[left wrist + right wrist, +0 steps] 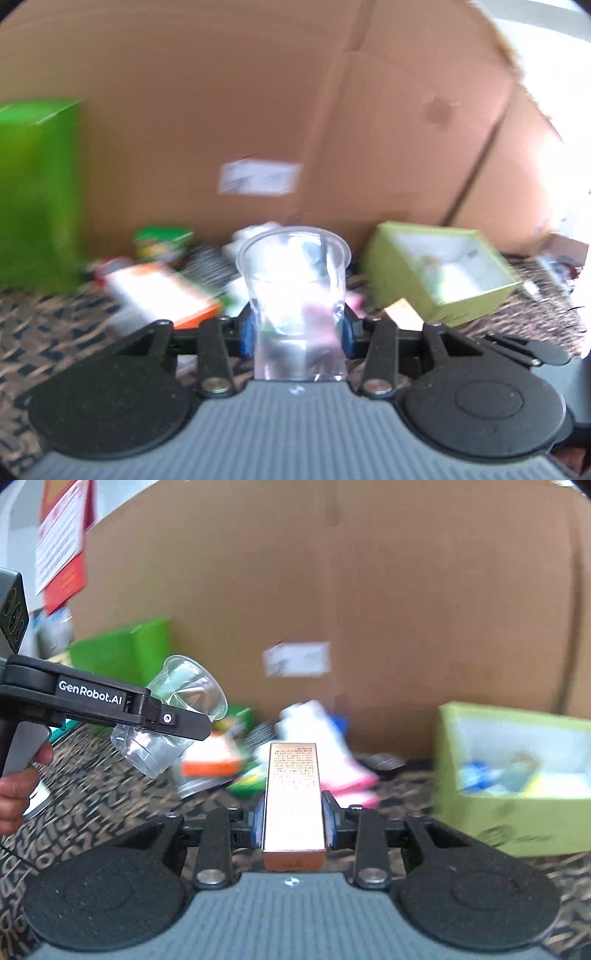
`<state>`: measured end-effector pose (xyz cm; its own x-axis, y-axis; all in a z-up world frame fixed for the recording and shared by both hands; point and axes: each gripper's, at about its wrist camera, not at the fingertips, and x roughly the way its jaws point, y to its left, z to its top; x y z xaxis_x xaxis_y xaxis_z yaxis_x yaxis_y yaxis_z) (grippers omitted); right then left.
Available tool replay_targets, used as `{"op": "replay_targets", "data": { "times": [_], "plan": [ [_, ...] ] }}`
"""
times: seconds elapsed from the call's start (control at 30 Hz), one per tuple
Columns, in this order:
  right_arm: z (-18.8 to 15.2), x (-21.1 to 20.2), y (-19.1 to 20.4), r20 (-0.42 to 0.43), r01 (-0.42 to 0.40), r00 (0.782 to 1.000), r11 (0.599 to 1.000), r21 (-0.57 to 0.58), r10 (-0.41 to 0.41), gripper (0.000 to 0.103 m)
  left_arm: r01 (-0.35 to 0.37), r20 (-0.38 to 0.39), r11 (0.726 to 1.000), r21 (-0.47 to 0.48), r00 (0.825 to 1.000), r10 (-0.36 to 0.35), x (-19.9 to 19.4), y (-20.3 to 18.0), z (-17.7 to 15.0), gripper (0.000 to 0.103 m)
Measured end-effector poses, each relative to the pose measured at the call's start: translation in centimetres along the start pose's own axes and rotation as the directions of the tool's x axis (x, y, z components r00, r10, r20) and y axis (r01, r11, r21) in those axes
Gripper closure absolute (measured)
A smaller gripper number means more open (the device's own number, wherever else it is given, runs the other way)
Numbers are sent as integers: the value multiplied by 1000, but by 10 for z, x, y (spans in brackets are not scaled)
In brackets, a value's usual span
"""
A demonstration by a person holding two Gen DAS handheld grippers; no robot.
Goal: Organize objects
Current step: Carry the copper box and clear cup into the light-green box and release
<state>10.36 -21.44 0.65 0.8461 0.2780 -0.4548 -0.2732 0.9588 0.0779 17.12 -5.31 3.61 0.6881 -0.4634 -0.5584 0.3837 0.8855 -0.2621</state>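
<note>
We saw the clear plastic cup (293, 295) pinched between the blue pads of the left gripper (297, 334), upright in its own view and tilted when seen from the right wrist, lifted off the patterned cloth (55, 325); nothing we could make out lay inside it. The right gripper (293, 829) was clamped on a copper-coloured carton (293, 797) with fine print on its top face, held lengthwise between the pads and pointing away from the camera. A hand (18, 794) gripped the left tool's handle at the left edge of that view. Beyond both held things lay a blurred heap on the cloth: an orange-and-white box (210, 760), a pink-and-white item (332, 760) and a green round tub (162, 243). To the right stood an open light-green box (517, 768), tilted, with blurred blue, yellow and white items inside that we could not name. A bright green box (37, 192) stood upright at the left. A large cardboard wall (258, 92) with a white label (258, 179) closed off the back
</note>
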Motion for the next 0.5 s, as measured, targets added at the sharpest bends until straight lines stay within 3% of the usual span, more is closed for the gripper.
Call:
{"op": "replay_targets", "data": {
  "times": [0.23,0.37,0.5],
  "plan": [
    [24,-24,-97,58,205,977,978,34,-207,69,130,-13,988,88,991,-130,68,-111,40,60],
    [27,-19,-158,52,342,937,938,54,-344,69,198,-48,976,87,980,-194,121,-161,50,60],
    [22,-3,-211,25,429,902,902,51,-431,69,227,-98,971,71,971,-220,172,-200,48,60]
  ]
}}
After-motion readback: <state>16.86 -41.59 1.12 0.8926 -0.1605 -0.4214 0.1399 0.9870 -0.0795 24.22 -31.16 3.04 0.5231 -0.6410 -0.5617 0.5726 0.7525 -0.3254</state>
